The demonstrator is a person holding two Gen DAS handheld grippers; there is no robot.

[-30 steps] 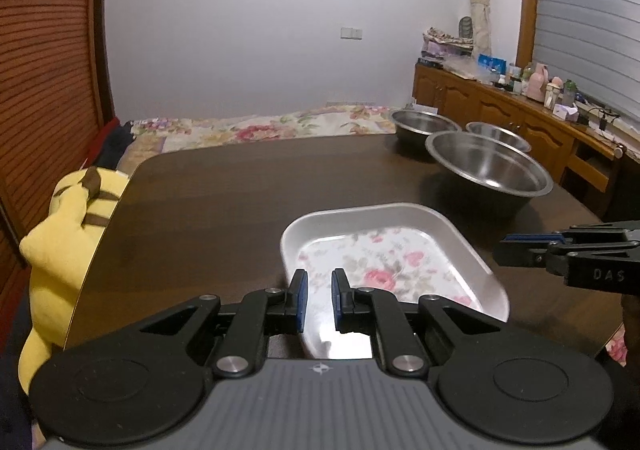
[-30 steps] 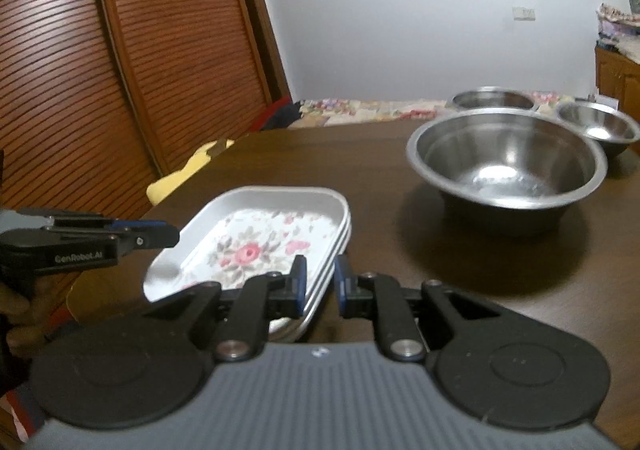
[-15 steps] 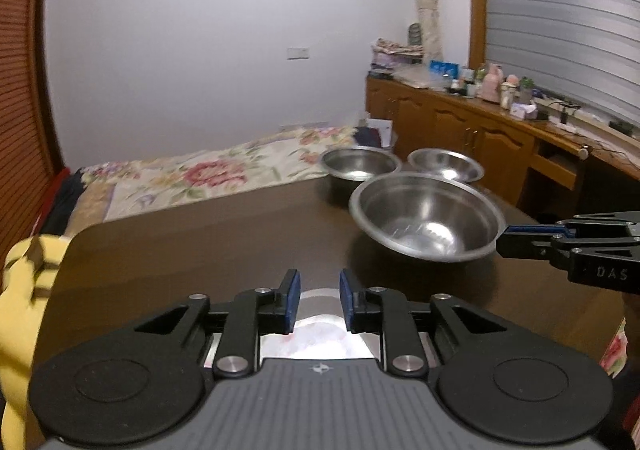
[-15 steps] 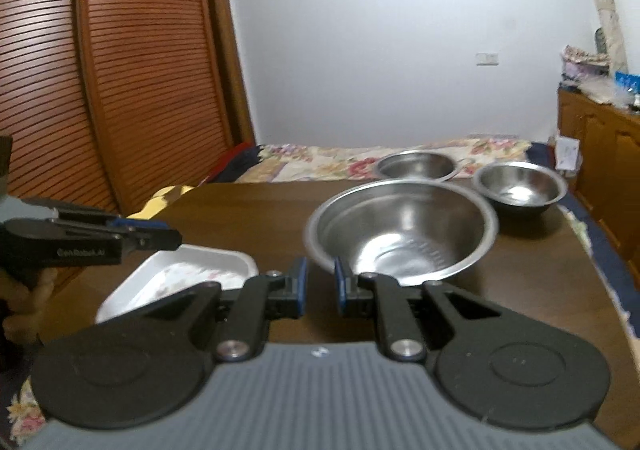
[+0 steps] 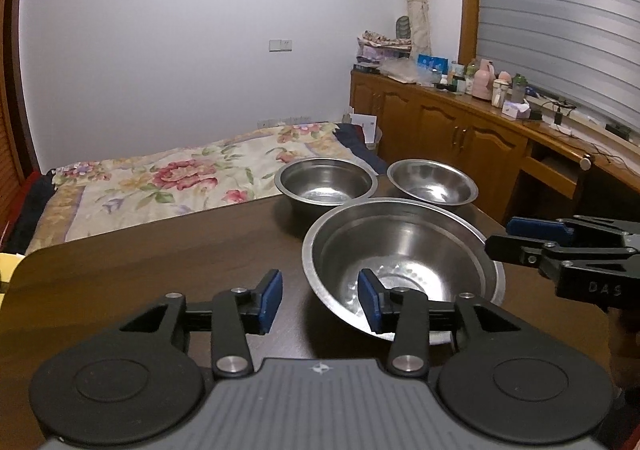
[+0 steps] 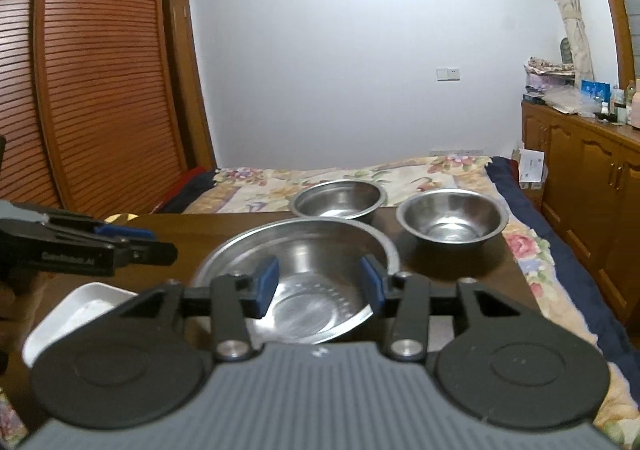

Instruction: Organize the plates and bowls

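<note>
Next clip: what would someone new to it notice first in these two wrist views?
Three shiny steel bowls on the dark wooden table: the large bowl nearest, the two smaller bowls behind it at the far edge, by a floral bedspread. Both grippers, the left gripper and the right gripper, face the large bowl, jaws opening with nothing gripped. A white plate peeks in at lower left of the right view.

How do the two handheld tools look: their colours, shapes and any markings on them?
Both are alike. The left tool and right tool have black linkage arms with silver pivot screws, two round black discs, a ribbed grey body bearing a small emblem, and blue pads on the fingers. White lettering marks their sides: "DAS" on the right, "GenRobot.AI" on the left.
</note>
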